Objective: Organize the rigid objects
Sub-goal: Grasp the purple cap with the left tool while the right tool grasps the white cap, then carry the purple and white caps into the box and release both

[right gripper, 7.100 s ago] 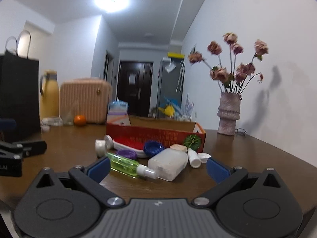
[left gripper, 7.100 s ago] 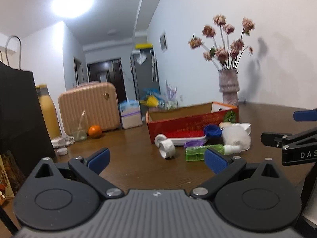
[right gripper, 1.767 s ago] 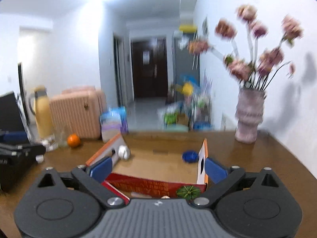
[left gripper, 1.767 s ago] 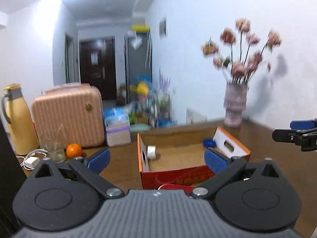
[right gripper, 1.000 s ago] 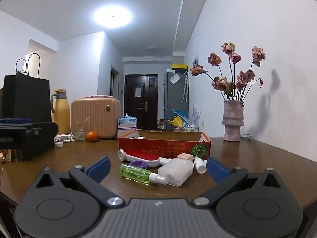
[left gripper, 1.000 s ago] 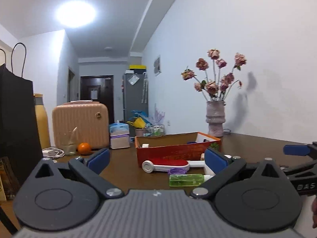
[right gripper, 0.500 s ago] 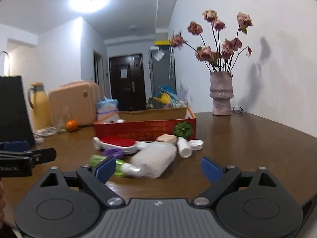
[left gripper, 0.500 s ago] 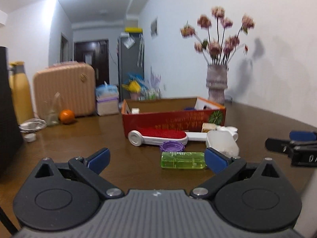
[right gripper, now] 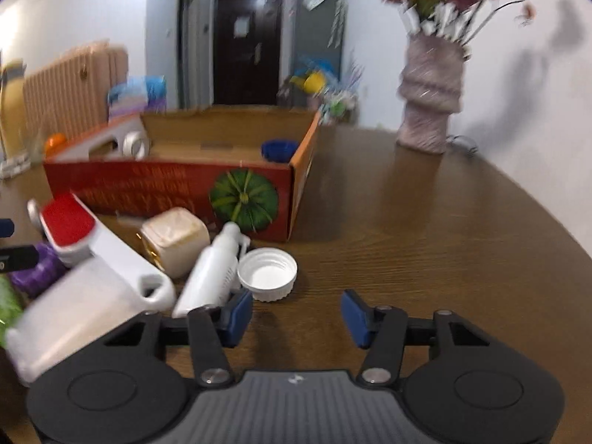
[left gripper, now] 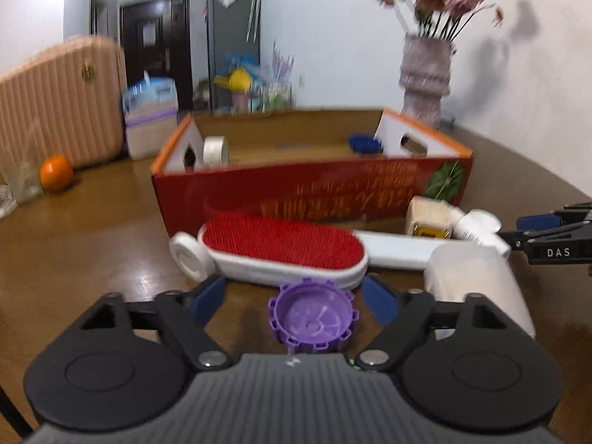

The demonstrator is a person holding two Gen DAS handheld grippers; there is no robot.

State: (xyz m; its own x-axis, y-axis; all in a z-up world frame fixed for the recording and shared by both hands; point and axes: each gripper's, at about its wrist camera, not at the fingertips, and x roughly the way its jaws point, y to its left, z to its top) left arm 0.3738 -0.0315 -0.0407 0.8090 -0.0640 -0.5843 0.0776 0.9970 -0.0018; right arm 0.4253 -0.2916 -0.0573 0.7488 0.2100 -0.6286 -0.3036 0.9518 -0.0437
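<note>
A red cardboard box [left gripper: 310, 188] stands open on the brown table, with a white tape roll [left gripper: 215, 151] and a blue cap [left gripper: 364, 143] inside. In front lie a red-and-white lint brush [left gripper: 281, 249], a purple cap [left gripper: 310, 312], a white jug [left gripper: 477, 281], a beige jar [right gripper: 175, 240], a small white bottle [right gripper: 212, 275] and a white cap [right gripper: 267, 269]. My left gripper [left gripper: 296, 298] is open, its blue pads either side of the purple cap. My right gripper [right gripper: 296, 316] is open over bare table, just right of the white cap and bottle.
A vase of dried roses [right gripper: 431, 111] stands at the back right of the table [right gripper: 425, 244]. A pink suitcase [left gripper: 55, 107], an orange [left gripper: 56, 175] and a tissue pack [left gripper: 150, 125] sit at the back left. My right gripper also shows in the left wrist view [left gripper: 555, 236].
Both grippers have moved forward and down toward the loose objects. The purple cap now lies between my left pads, and the white cap lies just ahead of my right gripper.
</note>
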